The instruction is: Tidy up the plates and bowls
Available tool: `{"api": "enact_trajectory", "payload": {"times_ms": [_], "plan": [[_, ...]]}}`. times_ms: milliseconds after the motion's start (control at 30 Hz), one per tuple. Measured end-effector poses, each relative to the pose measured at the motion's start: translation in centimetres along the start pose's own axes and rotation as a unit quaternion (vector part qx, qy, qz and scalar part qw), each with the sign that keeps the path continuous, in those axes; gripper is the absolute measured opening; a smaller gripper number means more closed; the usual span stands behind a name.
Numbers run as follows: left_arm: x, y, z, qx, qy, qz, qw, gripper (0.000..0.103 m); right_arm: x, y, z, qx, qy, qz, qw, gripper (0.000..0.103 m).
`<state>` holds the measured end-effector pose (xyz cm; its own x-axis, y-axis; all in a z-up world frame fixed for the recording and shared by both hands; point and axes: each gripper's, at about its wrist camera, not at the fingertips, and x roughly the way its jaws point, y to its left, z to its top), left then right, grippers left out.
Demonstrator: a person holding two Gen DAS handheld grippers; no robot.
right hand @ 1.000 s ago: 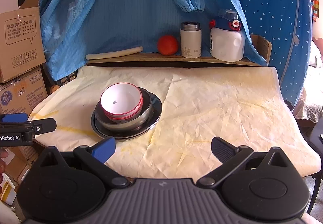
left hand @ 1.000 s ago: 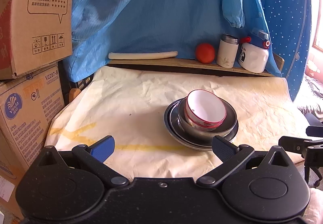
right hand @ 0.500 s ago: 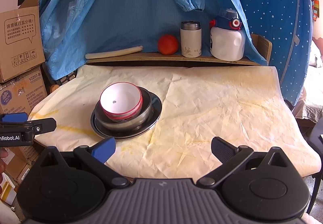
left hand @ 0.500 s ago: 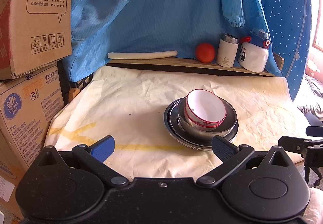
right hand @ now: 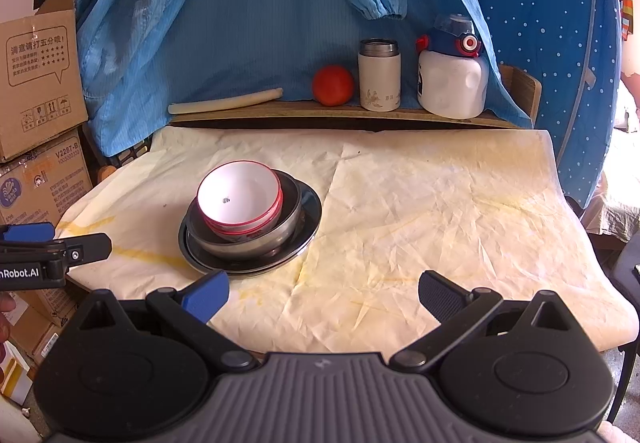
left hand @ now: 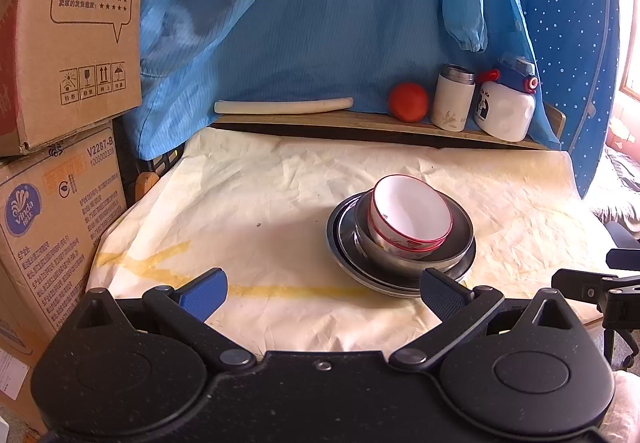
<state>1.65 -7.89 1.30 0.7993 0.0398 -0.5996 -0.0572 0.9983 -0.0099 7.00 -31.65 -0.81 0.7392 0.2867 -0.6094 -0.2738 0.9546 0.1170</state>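
Two red-rimmed white ceramic bowls (right hand: 240, 203) sit nested in a steel bowl (right hand: 244, 239) on stacked steel plates (right hand: 308, 219), left of the counter's (right hand: 440, 211) middle, saving space. Left tool (left hand: 322, 291) and right tool (right hand: 324, 293) hover wide, empty, at its near edge.

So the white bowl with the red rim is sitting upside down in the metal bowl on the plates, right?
Not quite: the white bowl with the red rim sits right way up, its open white inside facing upward. It is indeed nested in the metal bowl on the plates. The right wrist view shows this.
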Motion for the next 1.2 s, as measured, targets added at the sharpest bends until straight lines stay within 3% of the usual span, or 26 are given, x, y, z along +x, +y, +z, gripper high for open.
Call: {"api": "enact_trajectory", "payload": {"times_ms": [967, 1200], "plan": [[0.03, 0.35, -0.16, 0.003, -0.004, -0.002, 1.0, 0.102, 0.03, 0.19, 0.06, -0.001, 0.001, 0.001, 1.0, 0.103], [-0.02, 0.07, -0.01, 0.011, 0.005, 0.021, 0.9997, 0.102, 0.21, 0.25, -0.02, -0.003, 0.001, 0.0, 1.0, 0.103]]}}
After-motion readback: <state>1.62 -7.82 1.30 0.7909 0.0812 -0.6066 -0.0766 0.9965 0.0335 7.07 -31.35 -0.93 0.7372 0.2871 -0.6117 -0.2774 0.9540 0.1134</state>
